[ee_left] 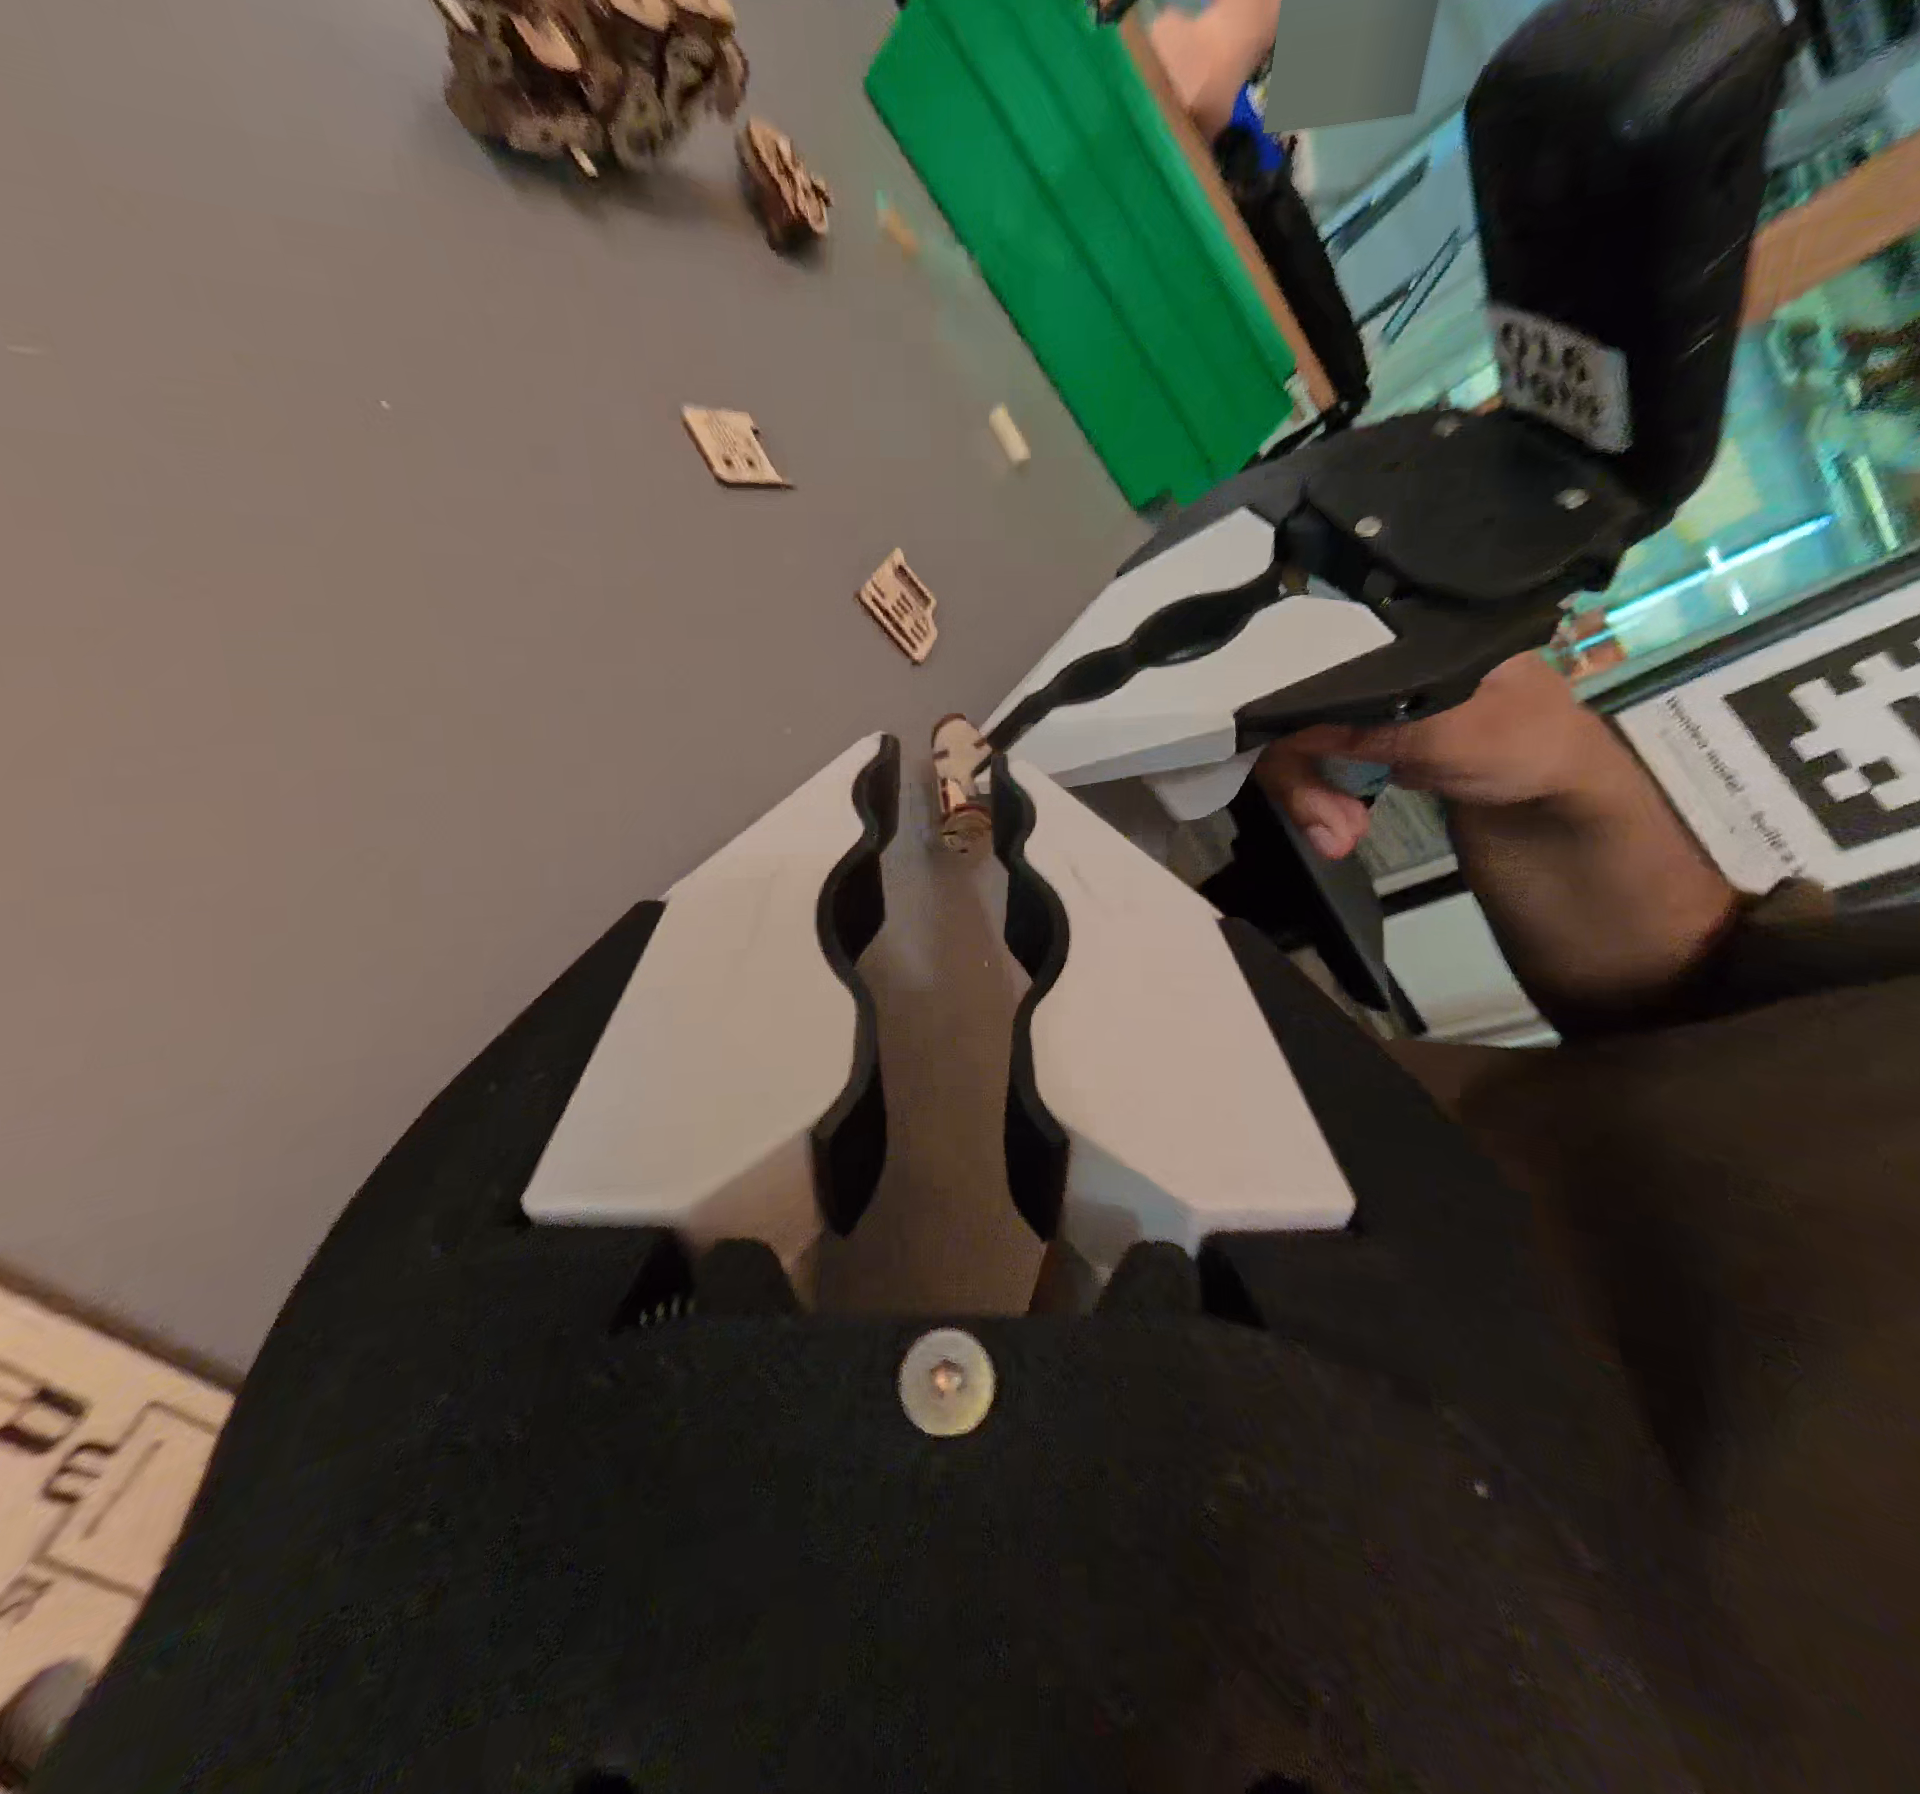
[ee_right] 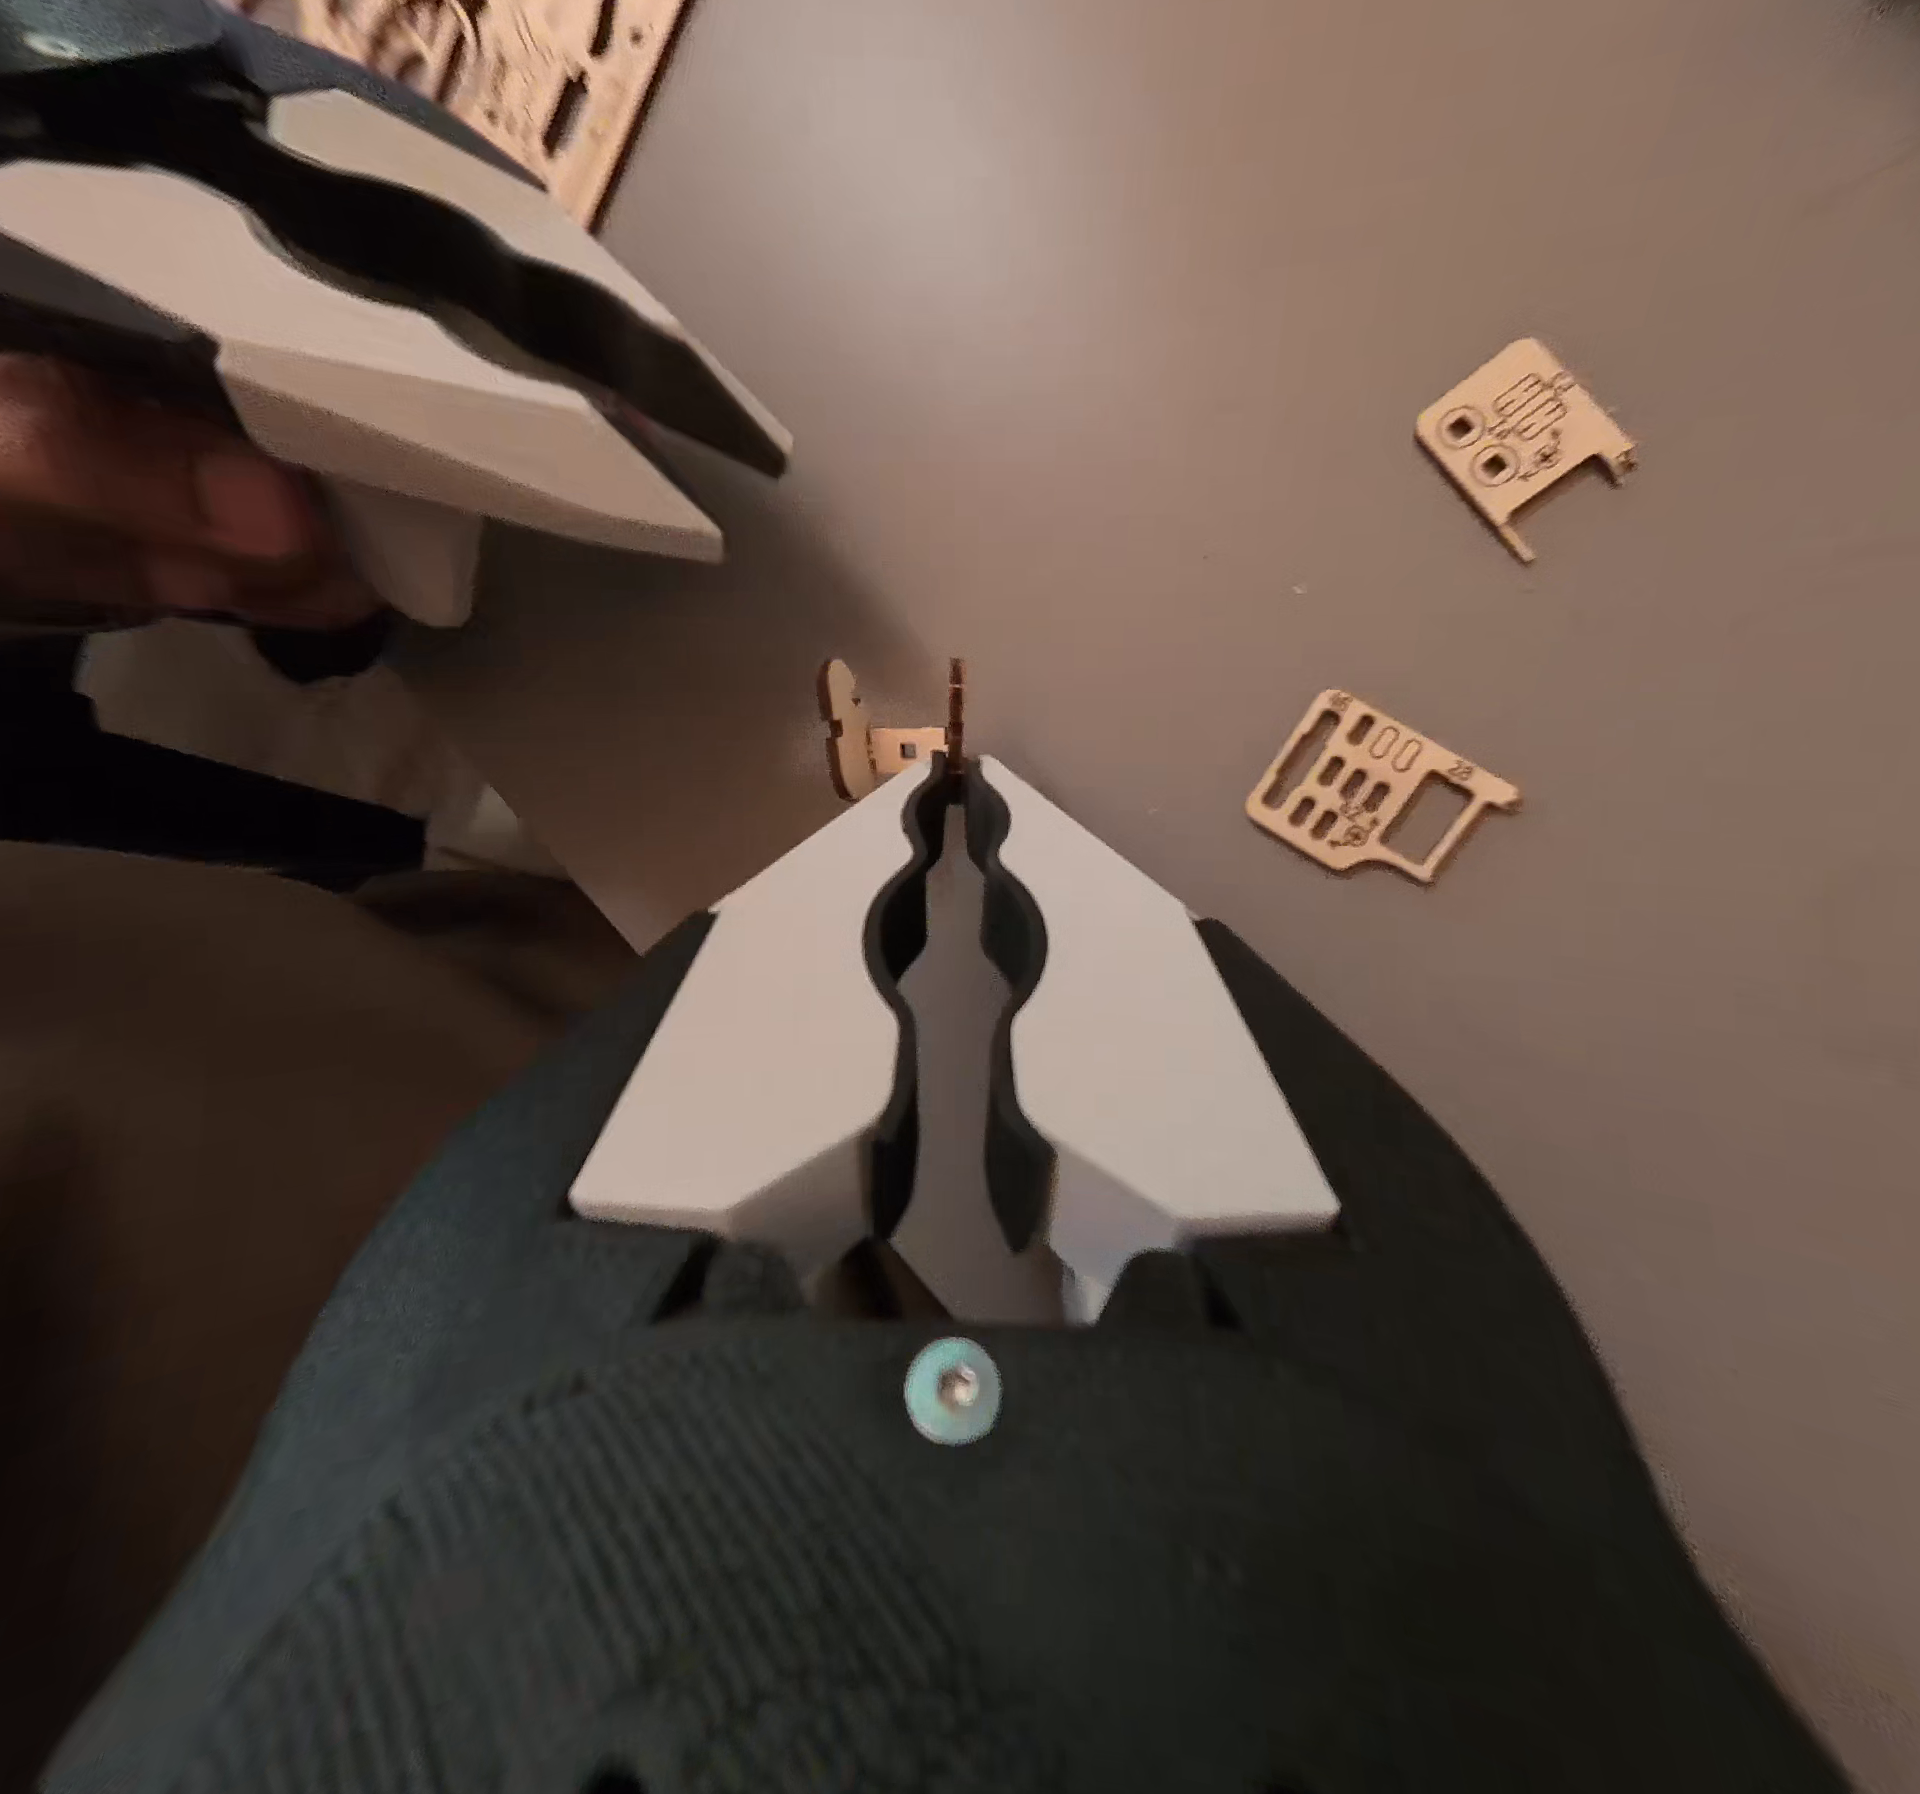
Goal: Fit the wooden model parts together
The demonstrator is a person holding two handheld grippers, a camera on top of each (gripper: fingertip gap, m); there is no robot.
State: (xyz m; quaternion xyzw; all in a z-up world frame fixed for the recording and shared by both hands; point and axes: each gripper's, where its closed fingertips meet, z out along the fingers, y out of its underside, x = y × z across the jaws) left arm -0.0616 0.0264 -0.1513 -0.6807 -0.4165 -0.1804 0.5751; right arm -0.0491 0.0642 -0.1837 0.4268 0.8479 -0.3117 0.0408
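Note:
My right gripper (ee_right: 951, 776) is shut on a thin plate of a small wooden assembly (ee_right: 883, 742), held edge-on just above the grey table (ee_right: 1247, 186). In the left wrist view the right gripper (ee_left: 987, 736) reaches in from the right, pinching that assembly (ee_left: 956, 788). My left gripper (ee_left: 943, 757) is open and empty, its fingertips either side of the assembly in its own view. The right wrist view shows the left gripper (ee_right: 764, 456) hovering apart from it, up and to the left. Two flat wooden parts (ee_right: 1517, 440) (ee_right: 1371, 788) lie on the table to the right.
A partly built wooden model (ee_left: 582, 51) and a smaller wooden block (ee_left: 784, 181) stand at the far end of the table. A green tray (ee_left: 1070, 217) lies along the table's right edge. A cut-out wooden sheet (ee_right: 468, 9) lies behind the left gripper. Some 6 centimetres of space lies between my two pairs of fingers. Left tips and right tips are each some 20 centimetres from the partly built wooden model (ee_left: 582, 51).

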